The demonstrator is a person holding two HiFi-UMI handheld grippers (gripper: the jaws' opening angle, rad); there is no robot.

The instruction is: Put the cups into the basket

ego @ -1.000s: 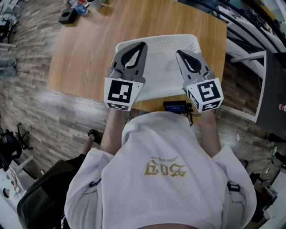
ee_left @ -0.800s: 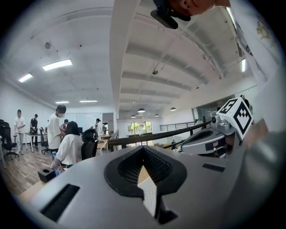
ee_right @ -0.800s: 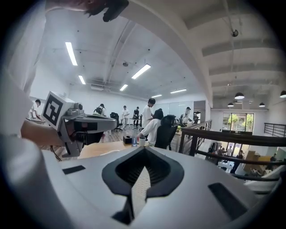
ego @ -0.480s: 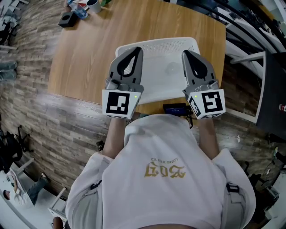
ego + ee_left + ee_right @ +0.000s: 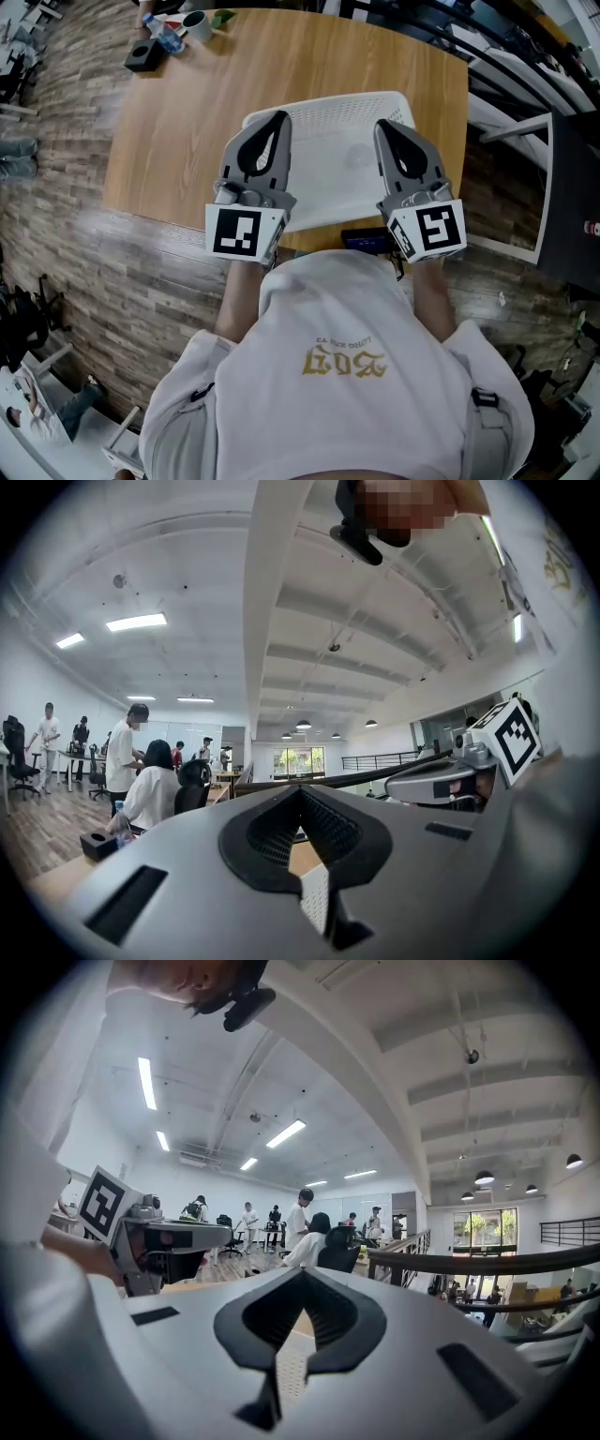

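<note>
Two sets of tongs hang over the white basket (image 5: 328,101). The left tongs (image 5: 277,118) and the right tongs (image 5: 382,126) both have their jaws closed together, and neither gripper view shows anything between them.

The basket sits mid-frame on the wooden worktop (image 5: 178,122), towards its near edge. Its floor looks bare apart from a faint round mark (image 5: 356,155), which is too pale to tell whether it is a clear cup.

The one cup that shows plainly (image 5: 197,23) stands at the upper left of the head view, on the worktop's far corner. It is well apart from the basket, beside a small bottle (image 5: 165,36) and a black box (image 5: 142,58). If that cup belongs to the task, I judge the job is not complete, because it lies outside the basket and no tongs are near it. Whether other cups have gone in, or exist at all, cannot be read here.

The worktop is pale, smooth wood. A dark device (image 5: 366,242) sits at its near edge, close to the person's white shirt (image 5: 337,375). The floor (image 5: 84,234) is grey-brown planking. The gripper views show a large open office with strip lights, ceiling beams and several people (image 5: 150,780) at desks across the room.
</note>
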